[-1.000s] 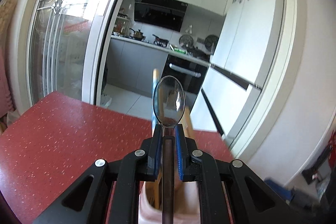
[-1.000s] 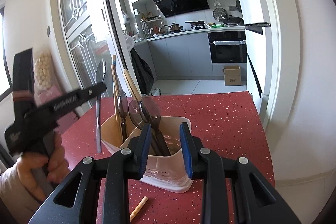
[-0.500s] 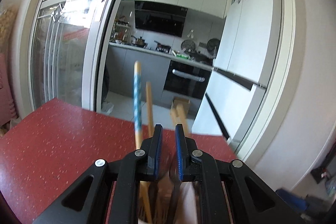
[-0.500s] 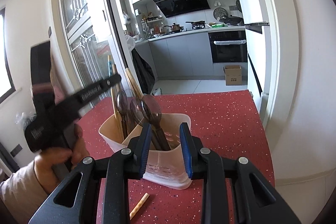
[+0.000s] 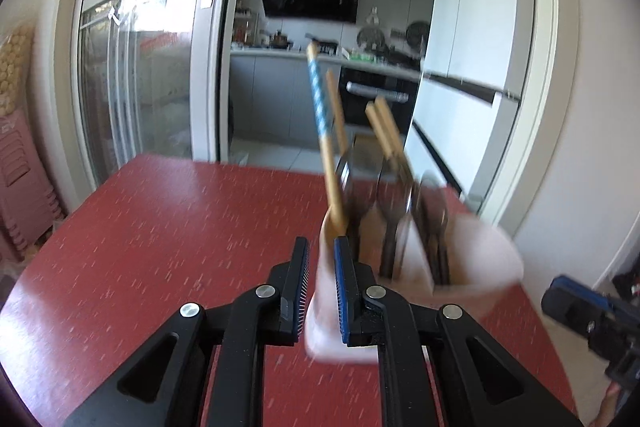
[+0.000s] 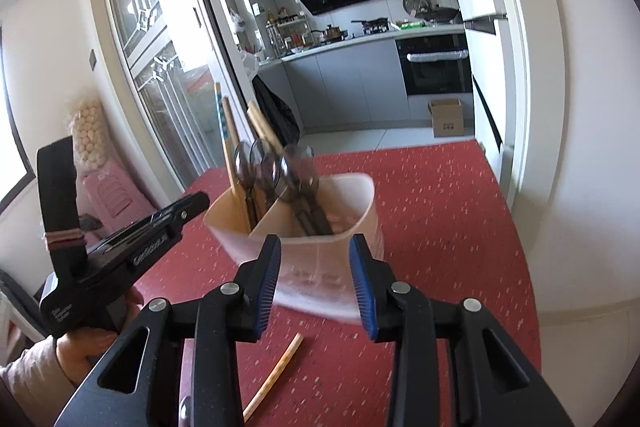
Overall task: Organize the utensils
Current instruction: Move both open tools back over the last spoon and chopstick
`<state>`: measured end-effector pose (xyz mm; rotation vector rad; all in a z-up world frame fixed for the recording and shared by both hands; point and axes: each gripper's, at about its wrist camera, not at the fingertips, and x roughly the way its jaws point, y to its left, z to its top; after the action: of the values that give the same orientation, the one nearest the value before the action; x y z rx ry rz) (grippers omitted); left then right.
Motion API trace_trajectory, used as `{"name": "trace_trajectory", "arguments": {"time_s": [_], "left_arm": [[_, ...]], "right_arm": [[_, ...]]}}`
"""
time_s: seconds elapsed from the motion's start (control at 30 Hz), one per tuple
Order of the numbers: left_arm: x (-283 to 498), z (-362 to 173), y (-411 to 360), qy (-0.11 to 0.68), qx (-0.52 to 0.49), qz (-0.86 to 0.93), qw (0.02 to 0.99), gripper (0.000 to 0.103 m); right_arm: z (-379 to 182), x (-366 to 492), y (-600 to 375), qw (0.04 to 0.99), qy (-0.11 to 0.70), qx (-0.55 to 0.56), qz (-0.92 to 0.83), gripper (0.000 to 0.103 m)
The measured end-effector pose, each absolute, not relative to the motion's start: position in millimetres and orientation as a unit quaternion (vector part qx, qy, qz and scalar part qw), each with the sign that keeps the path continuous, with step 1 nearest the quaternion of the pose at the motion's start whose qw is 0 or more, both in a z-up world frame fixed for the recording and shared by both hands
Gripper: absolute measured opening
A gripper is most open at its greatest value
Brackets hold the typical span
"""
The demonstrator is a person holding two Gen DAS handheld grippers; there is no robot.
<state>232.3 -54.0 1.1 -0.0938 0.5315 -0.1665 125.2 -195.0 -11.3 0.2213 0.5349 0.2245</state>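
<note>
Both claws stand with their blue-padded jaws apart and nothing between the pads. From its own camera the left gripper [image 5: 322, 279] hovers low over the red speckled table [image 5: 160, 227], its jaws parted by a narrow gap, with the near left edge of the pale plastic utensil holder [image 5: 492, 267] seen just beyond them; whether a pad touches the holder's wall cannot be told through the blur. The right gripper [image 6: 316, 283] has its jaws spread wider, and the holder [image 6: 360, 195] sits just past its tips, apart from both pads. Inside the holder, a divider splits two compartments: wooden chopsticks [image 6: 230, 147], one with a blue patterned upper section [image 5: 318, 99], lean upright in the left compartment, while dark-handled spoons [image 6: 296, 167] crowd along the divider, bowls upward. On the table in front of the holder, near the right gripper, lies a single loose chopstick [image 6: 276, 371], tilted. In the right wrist view the left gripper [image 6: 192, 203] comes in from the left, held in the person's hand [image 6: 92, 343]. Beyond the table a sliding glass door [image 5: 136, 67] opens onto a kitchen.
</note>
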Motion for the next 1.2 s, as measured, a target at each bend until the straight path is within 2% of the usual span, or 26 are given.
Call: {"name": "trace_trajectory", "arguments": {"time_s": [0.2,0.67,0.7,0.73,0.77,0.87,1.03,1.2], "left_arm": [[203.2,-11.4,-41.9,0.315,-0.042,-0.072,0.945,0.042],[130.7,-50.0,-8.4,0.377,-0.049,-0.053,0.923,0.044],[124.8,-54.0,-3.6,0.381,-0.052,-0.05,0.922,0.074],[120.1,-56.9,0.5,0.384,-0.054,-0.045,0.92,0.099],[113.8,-59.5,5.4,0.387,-0.059,-0.033,0.92,0.103],[92.5,-60.1,16.6,0.377,-0.07,-0.025,0.923,0.103],[69.4,-66.9,29.5,0.388,-0.062,-0.004,0.92,0.103],[56.5,-74.6,49.5,0.398,-0.076,0.017,0.914,0.103]], "right_arm": [[-23.2,106.3,-183.3,0.943,0.297,0.106,0.11,0.043],[-58.6,68.1,-155.9,0.914,0.38,0.095,0.106,0.048],[-61.5,65.3,-153.8,0.911,0.386,0.094,0.106,0.05],[-64.2,62.1,-151.8,0.91,0.391,0.093,0.107,0.051],[-66.8,59.5,-150.0,0.908,0.396,0.09,0.107,0.052],[-73.0,52.2,-145.5,0.905,0.405,0.083,0.106,0.053],[-83.3,41.8,-137.8,0.895,0.425,0.076,0.108,0.065],[-92.2,34.3,-127.8,0.888,0.444,0.056,0.111,0.066]]}}
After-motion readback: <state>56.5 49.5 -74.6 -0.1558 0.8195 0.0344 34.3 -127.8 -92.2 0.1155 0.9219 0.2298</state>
